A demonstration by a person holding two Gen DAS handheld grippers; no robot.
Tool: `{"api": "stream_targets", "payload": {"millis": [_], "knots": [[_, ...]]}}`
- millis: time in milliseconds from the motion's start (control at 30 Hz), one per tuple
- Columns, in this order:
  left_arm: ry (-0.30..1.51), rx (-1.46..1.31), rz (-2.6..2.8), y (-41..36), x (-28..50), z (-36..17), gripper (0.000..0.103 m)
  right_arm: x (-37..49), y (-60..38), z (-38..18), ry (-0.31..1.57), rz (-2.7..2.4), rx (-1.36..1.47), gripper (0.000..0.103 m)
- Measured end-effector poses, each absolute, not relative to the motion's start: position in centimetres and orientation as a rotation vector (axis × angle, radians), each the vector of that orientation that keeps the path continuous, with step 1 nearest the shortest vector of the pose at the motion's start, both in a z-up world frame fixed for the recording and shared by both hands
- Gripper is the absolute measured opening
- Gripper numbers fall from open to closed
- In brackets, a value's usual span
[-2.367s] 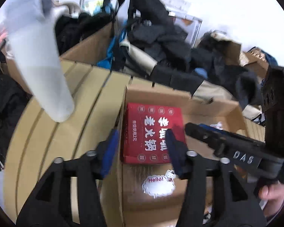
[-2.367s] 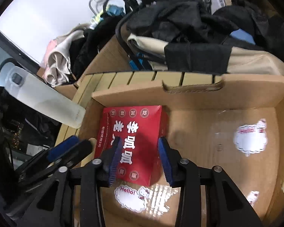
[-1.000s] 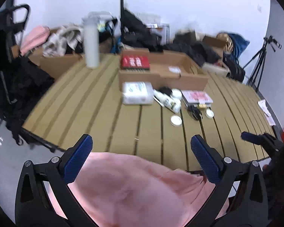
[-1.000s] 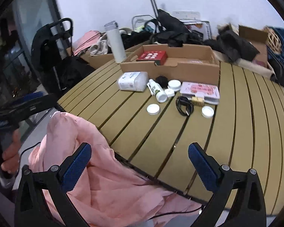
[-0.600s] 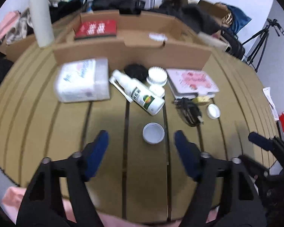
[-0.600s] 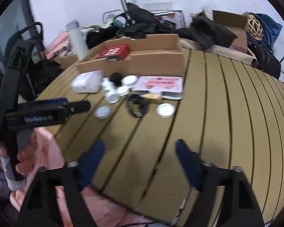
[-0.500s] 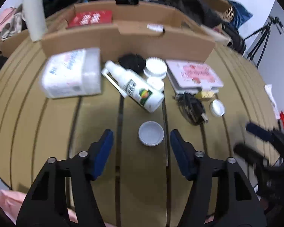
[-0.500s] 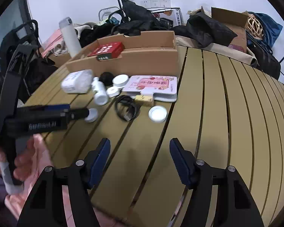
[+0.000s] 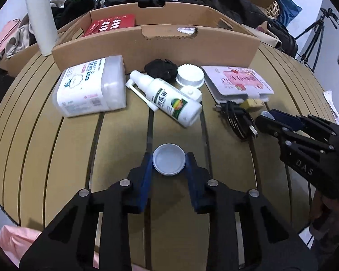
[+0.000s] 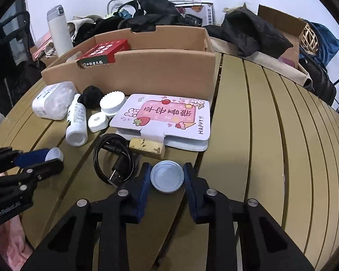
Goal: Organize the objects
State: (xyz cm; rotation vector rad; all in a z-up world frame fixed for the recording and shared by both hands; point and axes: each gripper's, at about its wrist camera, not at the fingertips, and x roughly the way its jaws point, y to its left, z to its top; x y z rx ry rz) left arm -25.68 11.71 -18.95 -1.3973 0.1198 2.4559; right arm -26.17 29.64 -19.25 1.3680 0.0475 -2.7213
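A white plastic lid lies open side up on the slatted table. My left gripper has its blue pads pressed against both sides of that lid, jaws closing tight. A flat silver lid sits just in front of the black cable. My right gripper brackets the silver lid, its jaws closing, and the pads touch the rim. From the right wrist view the left gripper shows at the left edge. Behind stands the cardboard box with a red carton inside.
Before the box lie a tissue pack, a white spray bottle, a white jar, a pink-printed case and a yellow block. A tall white flask stands back left. Bags and clothes pile behind. Pink cloth hangs below the near edge.
Both grippers came forward and down from over the pink cloth to the tabletop. Their wide-open jaws narrowed, each around a small round lid.
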Motion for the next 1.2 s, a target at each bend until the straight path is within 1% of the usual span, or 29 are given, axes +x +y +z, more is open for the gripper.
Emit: {"api": "stream_targets", "payload": {"millis": [100, 167, 300, 367, 500, 600, 700, 833, 933, 967, 1033, 1100, 1200], "knots": [[0.122, -1.359, 2.475, 11.2, -24.4, -17.7, 0.025, -24.9, 29.5, -18.4, 0.043, -2.721, 1.362, 0.032], [0.093, -1.303, 2.494, 9.8, -22.3, -15.4, 0.025, -23.1, 29.4, -16.8, 0.044, -2.728, 1.327, 0.032], [0.031, -1.240, 2.518, 6.4, -18.6, -11.8, 0.025, -18.0, 29.0, -13.0, -0.021, -2.706, 1.235, 0.032], [-0.011, -1.235, 2.530, 5.2, -17.9, -10.7, 0.025, -16.0, 28.7, -11.7, -0.029, -2.703, 1.205, 0.032], [-0.082, -1.198, 2.574, 3.3, -18.3, -9.1, 0.025, -15.4, 28.6, -10.8, -0.028, -2.718, 1.191, 0.032], [-0.133, -1.185, 2.570, 2.7, -20.2, -7.7, 0.025, -16.6, 28.7, -10.4, -0.047, -2.723, 1.190, 0.032], [-0.149, -1.136, 2.552, 2.6, -22.4, -5.8, 0.025, -17.9, 28.8, -8.7, -0.060, -2.711, 1.131, 0.032], [-0.114, -1.086, 2.524, 3.9, -28.4, -2.9, 0.025, -21.5, 28.6, -4.6, -0.020, -2.706, 1.003, 0.032], [-0.111, -1.086, 2.483, 5.9, -34.2, -2.0, 0.025, -26.5, 28.4, -1.8, 0.006, -2.691, 0.922, 0.032], [-0.113, -1.097, 2.473, 6.6, -36.0, -2.1, 0.025, -29.6, 28.4, -1.4, 0.000, -2.673, 0.936, 0.032], [-0.147, -1.144, 2.426, 8.4, -40.7, -3.2, 0.025, -34.2, 28.5, -1.9, -0.037, -2.658, 0.995, 0.032], [-0.171, -1.207, 2.385, 10.1, -44.6, -4.9, 0.025, -39.7, 28.8, -3.9, -0.079, -2.637, 1.107, 0.032], [-0.141, -1.292, 2.369, 12.5, -49.7, -8.1, 0.025, -46.7, 29.2, -7.8, -0.071, -2.658, 1.274, 0.032]]}}
